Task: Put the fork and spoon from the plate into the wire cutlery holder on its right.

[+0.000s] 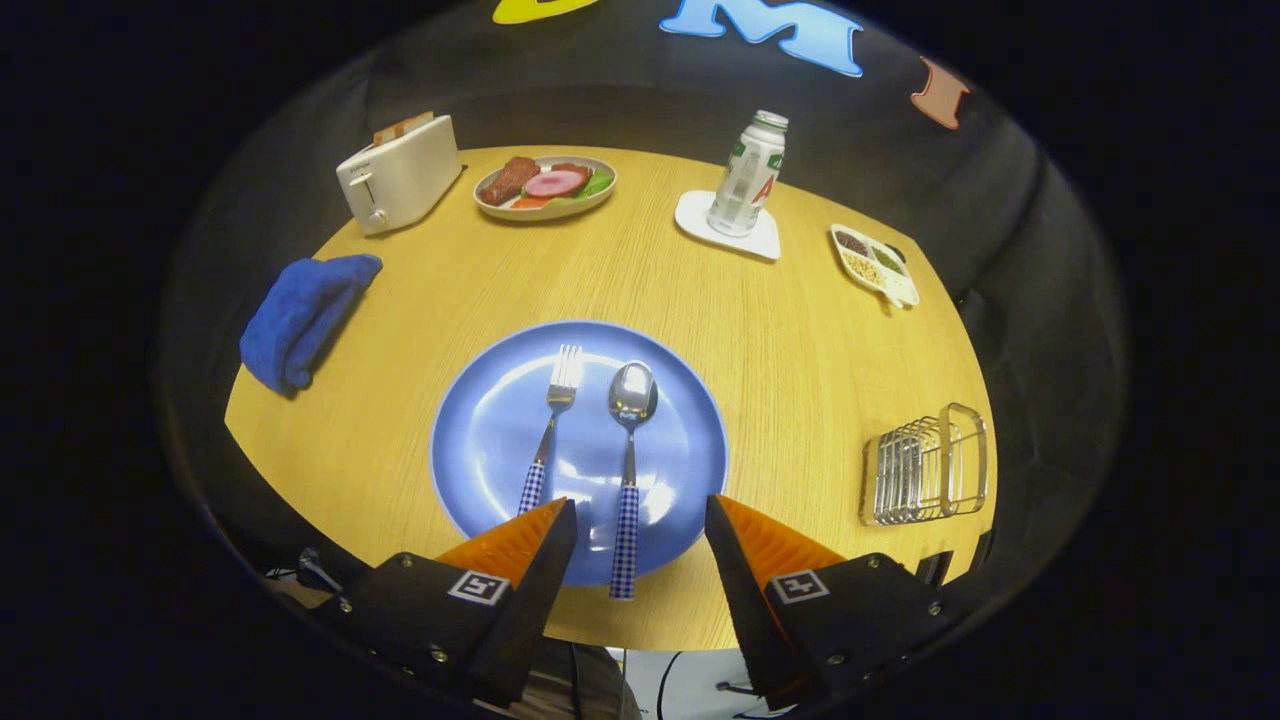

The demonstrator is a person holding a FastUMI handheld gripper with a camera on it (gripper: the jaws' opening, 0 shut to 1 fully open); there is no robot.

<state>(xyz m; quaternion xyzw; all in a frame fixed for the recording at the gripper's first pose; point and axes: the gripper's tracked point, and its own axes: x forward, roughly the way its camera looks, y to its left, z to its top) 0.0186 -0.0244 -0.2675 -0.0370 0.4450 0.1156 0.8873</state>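
Gripper [640, 520] hovers at the near rim of the blue plate [480, 440], jaws released and spread, grasping nothing. The spoon [630, 440] lies between them with its checked handle overhanging the rim, probably the easier first pick. The fork [553, 425] lies just beside it, handle end at the left fingertip. The wire cutlery holder [927, 465] stands empty, well apart to the right. Round wooden desk [800, 340], matte grain; black cloth booth wall behind.

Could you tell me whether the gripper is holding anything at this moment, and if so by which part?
Nothing is held. The gripper is open above the blue plate; the spoon has its handle in the gap between the fingers, unpressed, with the fork beside it.
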